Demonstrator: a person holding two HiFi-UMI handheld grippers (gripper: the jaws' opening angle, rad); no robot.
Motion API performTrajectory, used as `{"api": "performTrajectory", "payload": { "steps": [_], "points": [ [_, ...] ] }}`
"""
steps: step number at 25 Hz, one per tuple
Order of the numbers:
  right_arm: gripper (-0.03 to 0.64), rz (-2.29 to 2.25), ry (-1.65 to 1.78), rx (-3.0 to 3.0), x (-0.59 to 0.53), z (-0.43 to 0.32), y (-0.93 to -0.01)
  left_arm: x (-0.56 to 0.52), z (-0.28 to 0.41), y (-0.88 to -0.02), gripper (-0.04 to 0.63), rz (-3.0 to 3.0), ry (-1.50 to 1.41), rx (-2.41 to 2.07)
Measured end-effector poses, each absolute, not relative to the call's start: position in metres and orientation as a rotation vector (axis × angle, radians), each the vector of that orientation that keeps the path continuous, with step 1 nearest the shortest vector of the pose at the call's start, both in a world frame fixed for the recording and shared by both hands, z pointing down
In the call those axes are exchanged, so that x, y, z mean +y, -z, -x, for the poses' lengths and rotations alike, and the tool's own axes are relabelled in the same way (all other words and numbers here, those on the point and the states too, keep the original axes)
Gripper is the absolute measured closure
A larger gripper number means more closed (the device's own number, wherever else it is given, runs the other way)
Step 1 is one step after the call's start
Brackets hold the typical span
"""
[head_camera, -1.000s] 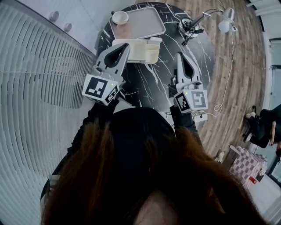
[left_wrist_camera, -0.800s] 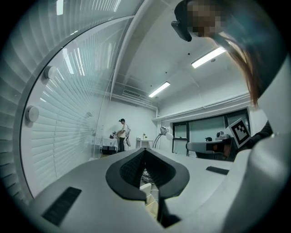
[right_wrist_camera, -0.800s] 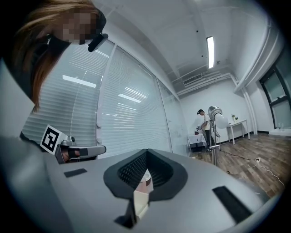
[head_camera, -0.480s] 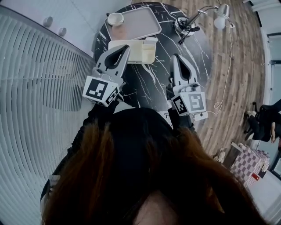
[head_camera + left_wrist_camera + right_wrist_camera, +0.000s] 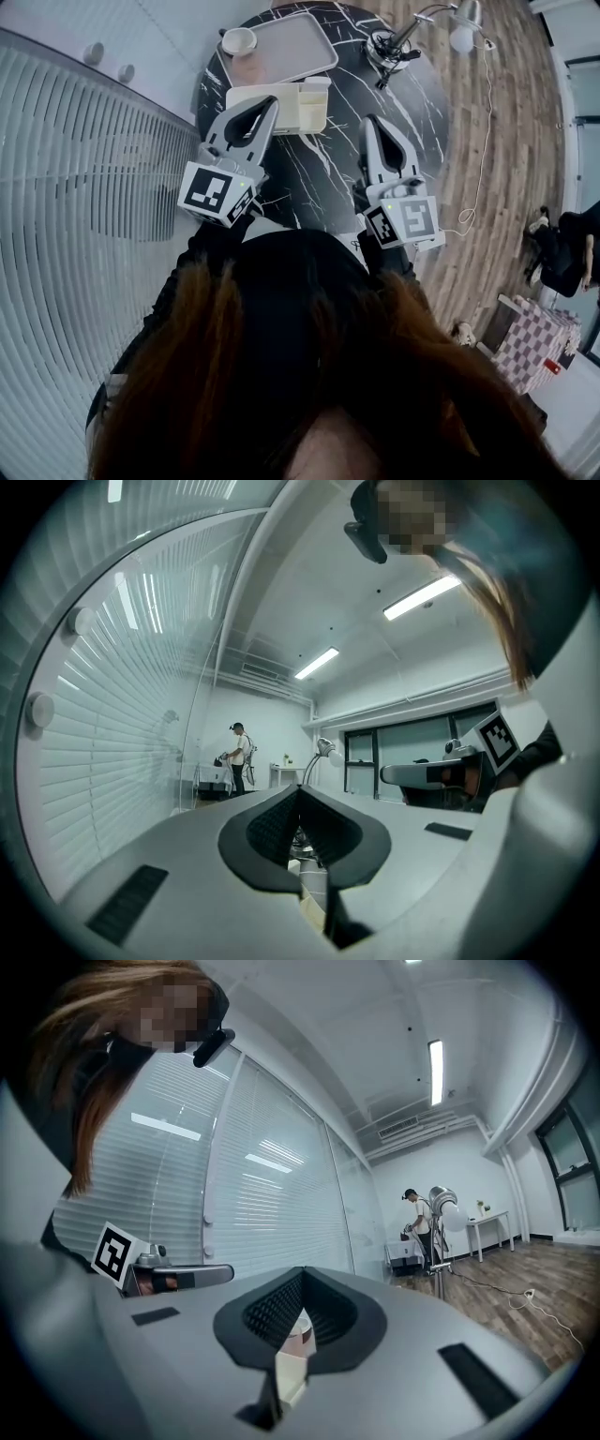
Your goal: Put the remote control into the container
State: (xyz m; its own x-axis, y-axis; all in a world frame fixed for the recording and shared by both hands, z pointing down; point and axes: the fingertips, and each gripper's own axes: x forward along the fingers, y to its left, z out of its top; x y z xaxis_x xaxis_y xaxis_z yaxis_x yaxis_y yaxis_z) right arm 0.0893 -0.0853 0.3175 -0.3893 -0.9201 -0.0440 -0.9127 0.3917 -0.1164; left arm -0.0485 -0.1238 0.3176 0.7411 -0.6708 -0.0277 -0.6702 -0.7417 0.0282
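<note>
Head view: I can't name the remote control for certain. A slim dark thing (image 5: 392, 67) beside the silver desk lamp (image 5: 459, 17), well ahead of the right gripper (image 5: 371, 122), may be it. The cream plastic compartment container (image 5: 281, 111) sits just past the tips of the left gripper (image 5: 271, 99). Both jaw pairs are together, with nothing between them. Neither gripper has shifted noticeably since a second ago. My read: the reach hasn't begun.

There's the container (image 5: 272, 108), a pale cream oblong box, open-topped and lying flat on the table (image 5: 412, 112). It sits around nine o'clock of centre, long side across, with small compartments at its three o'clock end.
</note>
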Motion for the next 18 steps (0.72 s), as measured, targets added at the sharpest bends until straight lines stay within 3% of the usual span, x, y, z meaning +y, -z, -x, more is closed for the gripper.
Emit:
{"api": "performTrajectory", "payload": {
  "steps": [18],
  "points": [
    [0.598,1.865,0.132,2.414,-0.064,-0.142,-0.328,-0.119,0.016,-0.319,0.597,-2.957,0.036,-0.993]
  ]
}}
